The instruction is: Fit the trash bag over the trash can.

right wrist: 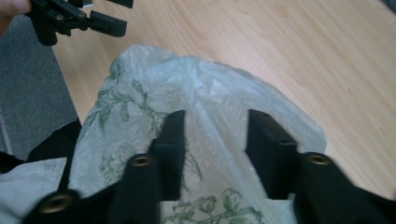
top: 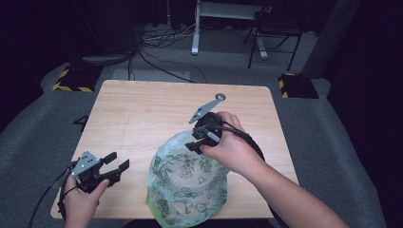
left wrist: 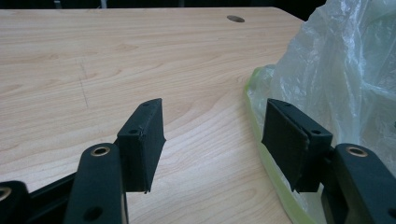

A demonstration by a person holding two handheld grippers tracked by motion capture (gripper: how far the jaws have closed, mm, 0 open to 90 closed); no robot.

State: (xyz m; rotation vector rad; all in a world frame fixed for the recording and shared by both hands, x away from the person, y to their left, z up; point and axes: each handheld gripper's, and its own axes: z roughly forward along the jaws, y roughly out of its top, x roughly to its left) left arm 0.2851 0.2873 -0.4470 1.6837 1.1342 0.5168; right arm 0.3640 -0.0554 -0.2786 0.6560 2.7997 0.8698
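While left tongs point(top: 117, 163) gape beside it, bag point(top: 187, 183) underlies right tongs point(right wrist: 215, 140).

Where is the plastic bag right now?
In the high view the plastic bag sits at the near edge of the table, centre-right, between the left gripper and the right gripper, which hovers over its far side.

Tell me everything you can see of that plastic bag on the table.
The plastic bag is thin, translucent and crinkled, printed with green leaves and flowers, with a plain light green band along its lower edge. It lies puffed up on the near edge of the wooden table, partly hanging over it. The right gripper is at its far end with open jaws over the film; whether they touch it is unclear. The left gripper sits open beside it, apart.
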